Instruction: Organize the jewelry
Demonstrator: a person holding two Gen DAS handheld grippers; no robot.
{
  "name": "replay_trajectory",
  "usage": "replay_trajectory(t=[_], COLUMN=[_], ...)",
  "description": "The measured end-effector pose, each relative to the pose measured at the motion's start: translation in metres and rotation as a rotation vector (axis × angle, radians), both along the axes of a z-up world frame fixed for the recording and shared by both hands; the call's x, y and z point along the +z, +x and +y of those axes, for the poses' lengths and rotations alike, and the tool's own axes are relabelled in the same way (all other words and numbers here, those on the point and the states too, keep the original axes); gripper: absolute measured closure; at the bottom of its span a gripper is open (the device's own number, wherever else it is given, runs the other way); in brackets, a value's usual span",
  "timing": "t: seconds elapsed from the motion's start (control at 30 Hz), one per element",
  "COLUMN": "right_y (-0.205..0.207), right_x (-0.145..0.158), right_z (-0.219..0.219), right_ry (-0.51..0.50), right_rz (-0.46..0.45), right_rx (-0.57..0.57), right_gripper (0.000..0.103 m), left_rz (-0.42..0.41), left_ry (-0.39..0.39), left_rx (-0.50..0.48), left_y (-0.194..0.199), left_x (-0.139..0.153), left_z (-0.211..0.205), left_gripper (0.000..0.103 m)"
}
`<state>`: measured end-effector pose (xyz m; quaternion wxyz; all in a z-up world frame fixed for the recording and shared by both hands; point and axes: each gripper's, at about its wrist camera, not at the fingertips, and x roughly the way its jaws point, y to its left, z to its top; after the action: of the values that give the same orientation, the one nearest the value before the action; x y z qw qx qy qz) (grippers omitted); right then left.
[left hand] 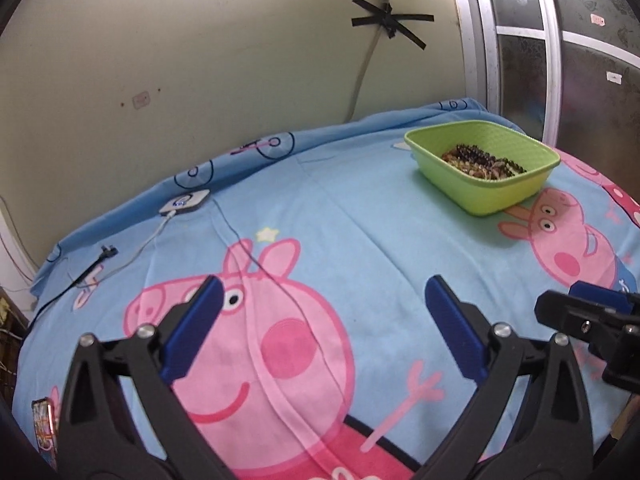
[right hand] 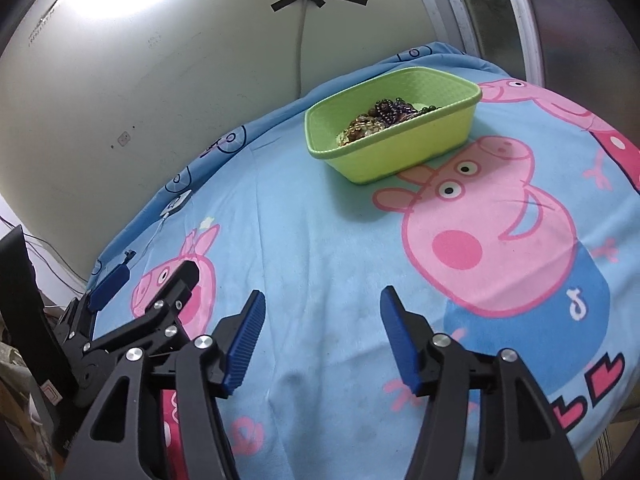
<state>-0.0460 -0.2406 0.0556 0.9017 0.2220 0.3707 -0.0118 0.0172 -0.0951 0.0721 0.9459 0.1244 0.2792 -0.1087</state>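
From my left wrist camera, I see my left gripper (left hand: pixel 320 320) with its two blue fingers (left hand: pixel 198 324) spread wide. Nothing is between them. It hangs over the blue pig bedsheet (left hand: pixel 360 216). Far ahead and to the right sits the green basket (left hand: pixel 486 194). Inside it lies the jewelry (left hand: pixel 480 162), a pile of dark and brown beads. At the right edge I see part of my right gripper (left hand: pixel 592 320), close beside my left one. Near the wall lies a small white charger box (left hand: pixel 185 202) with a thin cable (left hand: pixel 256 260) that runs across the sheet toward me.

From my right wrist camera, my right gripper (right hand: pixel 322 336) is spread wide too and holds nothing. The basket (right hand: pixel 400 156) is straight ahead here, well apart from my fingers. The beads (right hand: pixel 384 118) sit toward the back of it. My left gripper (right hand: pixel 144 284) shows low on the left.

I think all the jewelry is in the basket, so the job looks nearly done, or I am about to go for the beads. If I reach in, I should go slowly with my right gripper, because it points right at the basket. I should come down from above the rim, so I do not tip it. I should pinch one string of beads, not the whole pile. I should keep clear of the cable.
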Motion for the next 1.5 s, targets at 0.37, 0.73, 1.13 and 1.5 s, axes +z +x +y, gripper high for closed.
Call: replay_trajectory(t=[0.37, 0.73, 1.13, 1.5], right_y=[-0.003, 0.002, 0.007, 0.003], right_x=[-0.006, -0.016, -0.022, -0.024], right_z=[0.004, -0.011, -0.016, -0.02], right_ry=[-0.001, 0.039, 0.059, 0.081], right_rz=[0.005, 0.022, 0.026, -0.009], right_rx=[0.01, 0.0, 0.01, 0.008], right_gripper=[0.06, 0.06, 0.06, 0.056], left_rz=[0.011, 0.132, 0.174, 0.248], left_ry=[0.025, 0.043, 0.065, 0.087], left_rx=[-0.008, -0.028, -0.044, -0.038], left_y=[0.001, 0.012, 0.014, 0.021], left_x=[-0.006, -0.023, -0.032, -0.044], left_z=[0.0, -0.006, -0.01, -0.012], left_gripper=[0.007, 0.007, 0.007, 0.006])
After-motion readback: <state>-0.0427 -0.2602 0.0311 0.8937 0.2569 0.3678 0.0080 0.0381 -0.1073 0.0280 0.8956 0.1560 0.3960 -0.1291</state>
